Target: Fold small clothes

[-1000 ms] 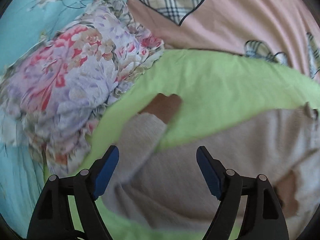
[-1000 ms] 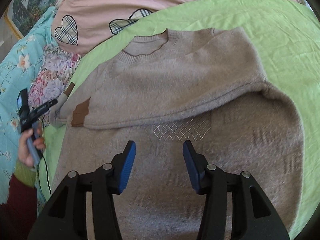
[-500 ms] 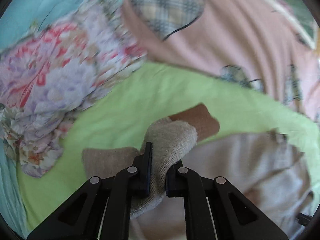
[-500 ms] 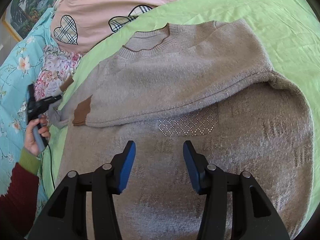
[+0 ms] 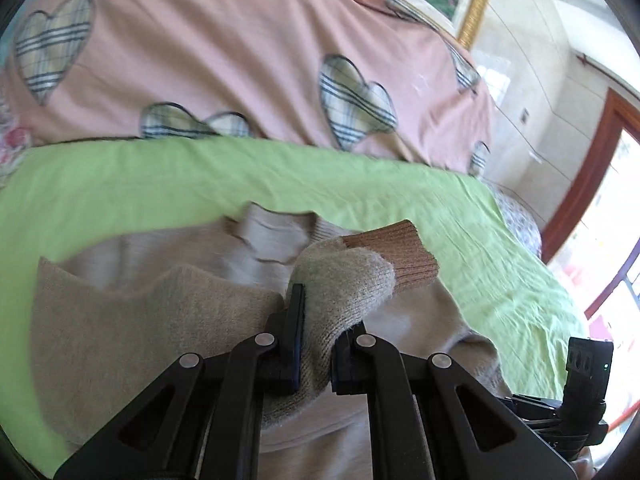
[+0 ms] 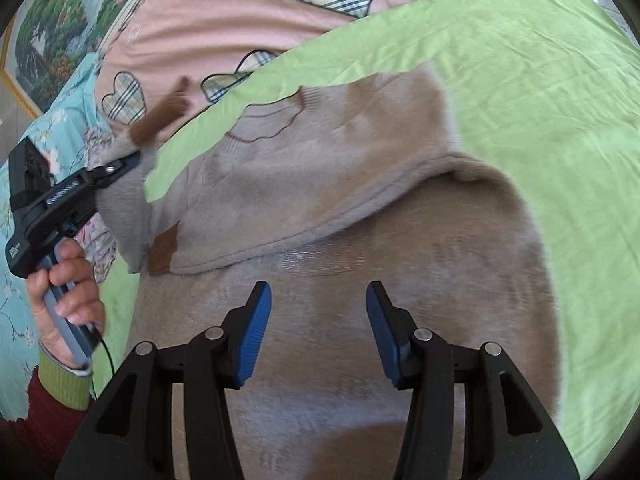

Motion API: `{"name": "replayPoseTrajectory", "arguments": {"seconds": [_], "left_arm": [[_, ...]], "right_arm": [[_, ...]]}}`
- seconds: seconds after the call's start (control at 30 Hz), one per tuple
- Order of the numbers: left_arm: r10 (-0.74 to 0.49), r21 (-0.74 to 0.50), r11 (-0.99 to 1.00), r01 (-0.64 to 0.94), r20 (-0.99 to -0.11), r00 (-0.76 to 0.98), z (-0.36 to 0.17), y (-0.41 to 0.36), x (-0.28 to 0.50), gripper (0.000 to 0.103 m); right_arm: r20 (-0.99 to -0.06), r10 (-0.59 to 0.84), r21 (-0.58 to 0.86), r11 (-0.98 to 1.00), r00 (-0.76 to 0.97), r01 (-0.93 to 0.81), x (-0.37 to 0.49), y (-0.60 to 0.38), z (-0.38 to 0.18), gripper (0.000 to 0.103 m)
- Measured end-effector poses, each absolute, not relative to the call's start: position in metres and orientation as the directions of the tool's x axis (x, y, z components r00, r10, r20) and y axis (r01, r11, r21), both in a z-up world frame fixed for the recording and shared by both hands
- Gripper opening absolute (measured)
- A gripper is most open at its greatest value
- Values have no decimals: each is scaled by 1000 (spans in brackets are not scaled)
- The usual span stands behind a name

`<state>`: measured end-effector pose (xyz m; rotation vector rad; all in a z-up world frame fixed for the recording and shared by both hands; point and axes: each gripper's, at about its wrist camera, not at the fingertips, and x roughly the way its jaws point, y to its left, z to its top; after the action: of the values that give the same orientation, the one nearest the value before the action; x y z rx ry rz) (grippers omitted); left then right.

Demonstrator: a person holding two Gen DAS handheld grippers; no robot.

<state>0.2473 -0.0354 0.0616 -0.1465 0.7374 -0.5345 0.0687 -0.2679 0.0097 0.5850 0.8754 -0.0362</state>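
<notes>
A beige knit sweater point(image 6: 360, 208) lies on a green sheet point(image 6: 540, 80), its right sleeve folded across the chest. My left gripper point(image 5: 318, 320) is shut on the left sleeve point(image 5: 344, 280) just below its brown cuff point(image 5: 400, 256) and holds it lifted above the sweater's body point(image 5: 140, 320). In the right wrist view the left gripper point(image 6: 120, 166) holds the sleeve up at the left, cuff point(image 6: 160, 120) in the air. My right gripper point(image 6: 318, 312) is open and empty, hovering over the sweater's lower body.
A pink quilt with plaid hearts point(image 5: 240, 60) lies beyond the green sheet. A floral cloth point(image 6: 96, 240) and a turquoise flowered sheet point(image 6: 16, 300) lie at the left. A framed picture point(image 6: 48, 32) hangs behind. The right gripper's body point(image 5: 580, 400) shows in the left wrist view.
My left gripper has closed on the left sleeve, lifted it and swung it towards the sweater's middle. My right gripper has stayed open over the lower body.
</notes>
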Motion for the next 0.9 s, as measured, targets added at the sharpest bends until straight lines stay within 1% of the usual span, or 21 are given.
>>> {"name": "replayPoseTrajectory", "arguments": {"seconds": [0.13, 0.27, 0.3, 0.33, 0.4, 0.5, 0.6, 0.67, 0.7, 0.8, 0.9], "left_arm": [[-543, -291, 828, 480, -631, 554, 37, -82, 254, 8], [-509, -253, 835, 488, -690, 514, 4, -111, 264, 12], [-502, -255, 838, 482, -705, 500, -4, -112, 266, 19], [-504, -264, 837, 479, -714, 487, -8, -111, 266, 23], [-507, -286, 837, 467, -726, 464, -15, -105, 263, 44], [-518, -297, 832, 468, -716, 468, -11, -85, 244, 60], [-518, -303, 842, 446, -684, 514, 1, -49, 216, 66], [-480, -283, 870, 405, -676, 559, 7, -21, 200, 67], [-453, -267, 886, 378, -673, 585, 9, -8, 195, 68], [-311, -197, 950, 243, -684, 659, 8, 40, 187, 68], [-201, -187, 978, 96, -702, 683, 0, 87, 192, 68]], "right_arm": [[-737, 197, 477, 830, 647, 290, 61, -278, 4, 51], [-735, 197, 491, 815, 649, 308, 59, -285, 2, 51], [-732, 197, 493, 813, 652, 309, 59, -286, 3, 51], [-730, 196, 495, 813, 655, 308, 59, -286, 5, 51], [-723, 194, 496, 814, 663, 303, 58, -287, 8, 51], [-709, 190, 497, 818, 679, 289, 60, -287, 15, 51], [-699, 186, 485, 832, 691, 267, 67, -289, 17, 51], [-696, 184, 476, 842, 694, 254, 77, -289, 16, 51], [-693, 188, 478, 843, 696, 248, 81, -290, 16, 51], [-677, 194, 481, 847, 710, 227, 97, -292, 17, 51], [-672, 195, 482, 847, 715, 223, 114, -299, 14, 51]]}}
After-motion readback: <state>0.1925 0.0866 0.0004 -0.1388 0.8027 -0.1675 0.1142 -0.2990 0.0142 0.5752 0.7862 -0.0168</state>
